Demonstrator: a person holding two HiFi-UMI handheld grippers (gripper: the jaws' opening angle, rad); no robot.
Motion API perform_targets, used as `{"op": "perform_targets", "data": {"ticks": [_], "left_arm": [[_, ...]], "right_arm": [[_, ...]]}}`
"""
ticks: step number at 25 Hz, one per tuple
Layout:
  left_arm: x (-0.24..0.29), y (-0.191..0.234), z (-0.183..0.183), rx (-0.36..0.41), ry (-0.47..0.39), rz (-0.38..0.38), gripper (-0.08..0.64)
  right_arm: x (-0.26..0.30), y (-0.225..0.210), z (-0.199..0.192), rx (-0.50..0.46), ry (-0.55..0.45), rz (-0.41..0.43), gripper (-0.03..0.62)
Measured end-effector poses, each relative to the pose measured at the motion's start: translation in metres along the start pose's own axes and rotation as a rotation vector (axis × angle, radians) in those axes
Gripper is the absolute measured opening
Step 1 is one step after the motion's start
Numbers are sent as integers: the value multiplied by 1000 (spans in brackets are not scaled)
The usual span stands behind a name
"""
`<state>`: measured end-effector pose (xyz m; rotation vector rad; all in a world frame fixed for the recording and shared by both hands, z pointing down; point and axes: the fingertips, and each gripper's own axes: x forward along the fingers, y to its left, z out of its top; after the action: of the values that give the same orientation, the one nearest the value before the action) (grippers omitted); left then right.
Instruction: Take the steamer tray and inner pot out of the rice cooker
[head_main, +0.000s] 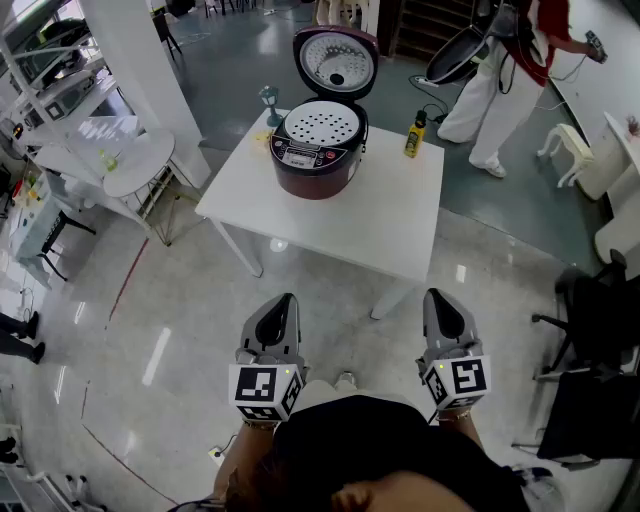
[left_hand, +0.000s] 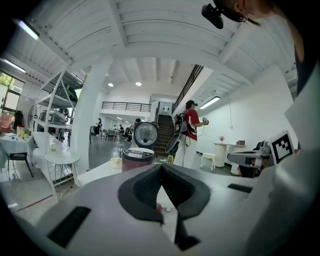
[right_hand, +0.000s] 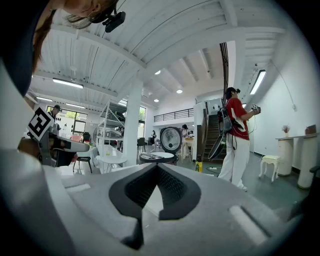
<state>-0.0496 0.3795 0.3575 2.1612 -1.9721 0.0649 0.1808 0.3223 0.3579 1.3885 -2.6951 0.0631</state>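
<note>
head view only: the round white perforated steamer tray (head_main: 320, 122) sits in the mouth of the dark-red round rice cooker (head_main: 316, 158), with its holes showing. The hinged lid (head_main: 337, 60) stands open behind it, silver inside towards the camera.
inner pot: under the tray, can't be made out in any view.
gripper views only: both see the rice cooker (left_hand: 137, 159) (right_hand: 156, 157) side-on from low down, showing wall, rim and raised lid (left_hand: 146, 134) but no tray holes. Each also catches the other hand-held gripper at its edge.
cooker place: on the far left part of the square white tabletop (head_main: 360, 215). A small yellow bottle (head_main: 414, 134) stands to its right and a small teal object (head_main: 269, 100) near its left.
left hand-held gripper (left_hand: 161, 168): dark ribbed pads pressed together, nothing pinched.
right hand-held gripper (right_hand: 156, 168): pads pressed together, nothing pinched.
grippers in head view: left hand-held gripper (head_main: 288, 299) and right hand-held gripper (head_main: 432, 295) are side by side off the tabletop's near edge, over the glossy grey floor (head_main: 150, 300).
cooker vs grippers: well apart and no contact. The cooker lies ahead across the tabletop, closer to the left one's line. It shows just left of the left jaw tips and straight above the right jaw tips.
background: a person in a red top and white trousers (head_main: 500, 70) stands beyond the tabletop's far right.
</note>
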Motion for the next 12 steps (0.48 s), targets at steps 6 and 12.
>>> {"op": "perform_targets", "data": {"ticks": [6,12], "left_arm": [[6,5,1,3,7,19,5],[10,0,-1,7,6,12,5]], "right_arm": [[6,-4,-6,-5,21,2,6],[6,-13,-5,21,-6,-11,6]]}}
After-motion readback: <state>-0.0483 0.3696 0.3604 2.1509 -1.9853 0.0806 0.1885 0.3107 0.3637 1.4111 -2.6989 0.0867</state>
